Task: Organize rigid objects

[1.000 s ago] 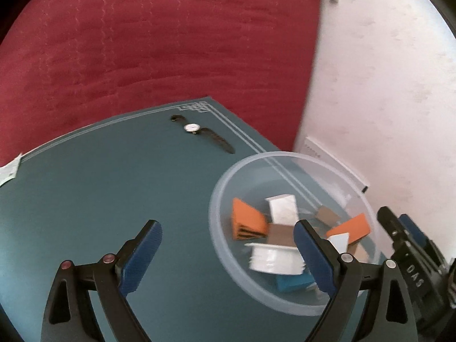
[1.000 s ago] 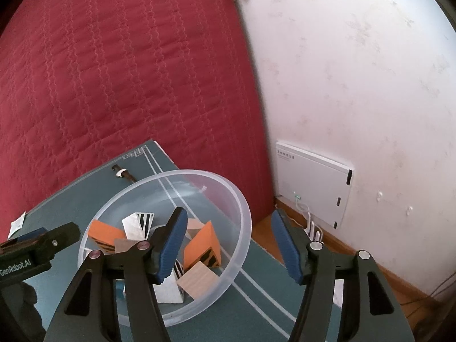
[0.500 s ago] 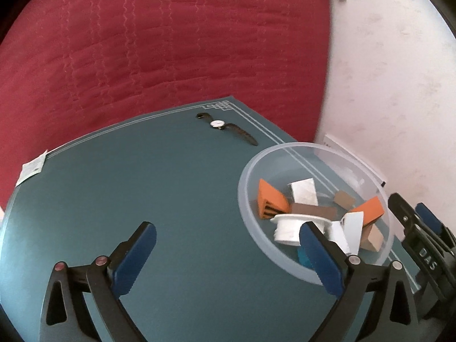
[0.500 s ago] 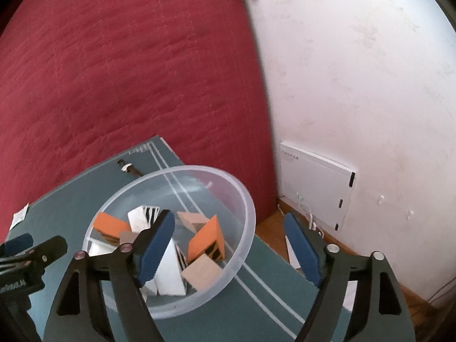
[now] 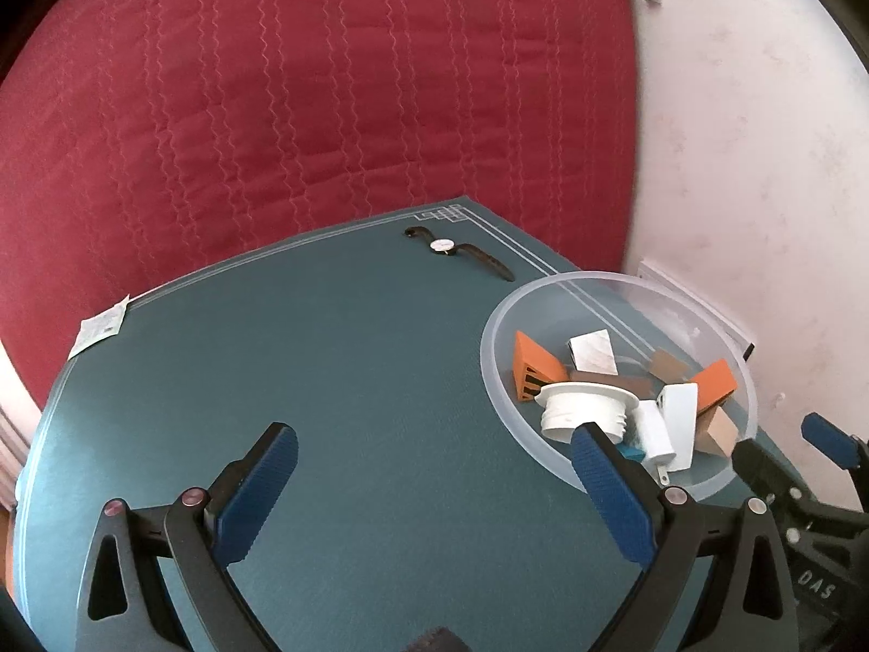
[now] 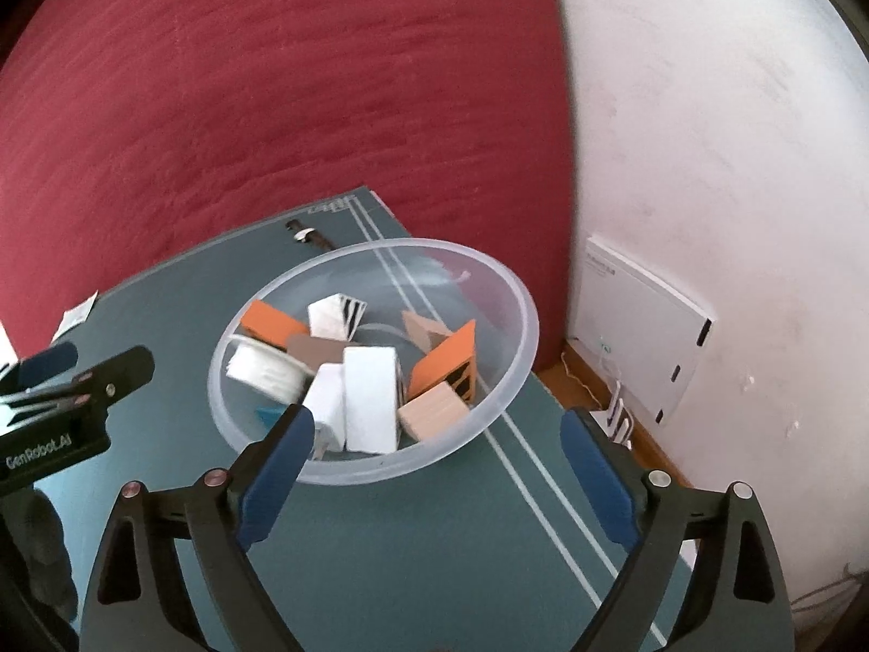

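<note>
Rigid pieces are gathered in a clear plastic bowl [image 5: 616, 375] that stands on the teal surface [image 5: 337, 380] close to its right-hand edge, probably so that they stay together until they are sorted. Among them an orange wedge [image 5: 529, 367], a white threaded cap [image 5: 584, 410], a white block [image 6: 371, 399] and a tan wooden block [image 6: 433, 410] can be made out, piled loosely against one another.

The left claw [image 5: 434, 483] is held above bare surface to the left of the bowl, its fingers spread wide and nothing between them. The right claw [image 6: 437, 459] is held over the bowl's near rim, likewise spread wide and empty; a pick from the pile seems to be intended.

A wristwatch [image 5: 456, 247] is seen whole, laid flat near the far corner, only from the left wrist, as is most of the surface; from the right wrist just its end shows past the bowl. A white wall panel [image 6: 643, 326] and the floor beside the surface are shown by the right wrist alone.
</note>
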Motion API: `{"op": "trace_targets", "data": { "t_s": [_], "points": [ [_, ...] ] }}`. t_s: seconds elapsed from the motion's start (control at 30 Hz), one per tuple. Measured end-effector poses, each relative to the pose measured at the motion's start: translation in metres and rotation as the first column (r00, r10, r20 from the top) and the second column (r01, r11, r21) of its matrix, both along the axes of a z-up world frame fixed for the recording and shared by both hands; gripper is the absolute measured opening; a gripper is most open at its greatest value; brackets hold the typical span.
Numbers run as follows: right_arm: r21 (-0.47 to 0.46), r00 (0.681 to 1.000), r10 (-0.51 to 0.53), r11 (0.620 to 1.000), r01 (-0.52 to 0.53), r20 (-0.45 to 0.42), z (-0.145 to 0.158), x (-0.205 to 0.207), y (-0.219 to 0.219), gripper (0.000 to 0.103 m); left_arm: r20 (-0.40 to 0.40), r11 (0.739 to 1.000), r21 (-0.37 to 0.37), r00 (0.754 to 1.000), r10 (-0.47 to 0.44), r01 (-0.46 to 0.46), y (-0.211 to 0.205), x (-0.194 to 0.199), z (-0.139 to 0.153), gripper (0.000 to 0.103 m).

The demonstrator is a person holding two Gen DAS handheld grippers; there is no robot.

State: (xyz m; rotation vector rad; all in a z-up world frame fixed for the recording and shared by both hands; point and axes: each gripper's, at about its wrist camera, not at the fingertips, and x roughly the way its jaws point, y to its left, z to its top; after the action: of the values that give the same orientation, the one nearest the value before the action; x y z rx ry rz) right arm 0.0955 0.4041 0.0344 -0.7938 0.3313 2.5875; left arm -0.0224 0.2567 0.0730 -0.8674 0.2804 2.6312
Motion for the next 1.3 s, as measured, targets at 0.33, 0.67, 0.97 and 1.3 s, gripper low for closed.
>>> {"op": "trace_targets", "data": {
  "t_s": [0.33, 0.67, 0.97, 1.3],
  "points": [
    [0.063, 0.999, 0.045, 0.997, -0.047, 0.025, 0.004, 0.007, -0.014, 0.095, -0.009, 1.0, -0.014, 1.0, -0.009, 0.009, 0.001, 0.012, 0.004, 0.102],
    [0.093, 0.998, 0.048, 0.994, -0.051, 0.036, 0.006, 0.006, -0.018, 0.095, -0.045, 0.999, -0.048, 0.999, -0.007, 0.004, 0.003, 0.019, 0.006, 0.102],
    [0.096, 0.998, 0.045, 0.994, -0.049, 0.044, 0.005, 0.005, -0.018, 0.095, -0.055, 0.998, -0.053, 0.998, -0.022, 0.019, 0.005, 0.023, 0.009, 0.102],
    [0.096, 0.998, 0.04, 0.994, -0.045, 0.053, 0.003, 0.006, -0.018, 0.095, -0.069, 0.996, -0.078, 0.997, -0.039, 0.034, 0.012, 0.029, 0.006, 0.102]
  ]
}}
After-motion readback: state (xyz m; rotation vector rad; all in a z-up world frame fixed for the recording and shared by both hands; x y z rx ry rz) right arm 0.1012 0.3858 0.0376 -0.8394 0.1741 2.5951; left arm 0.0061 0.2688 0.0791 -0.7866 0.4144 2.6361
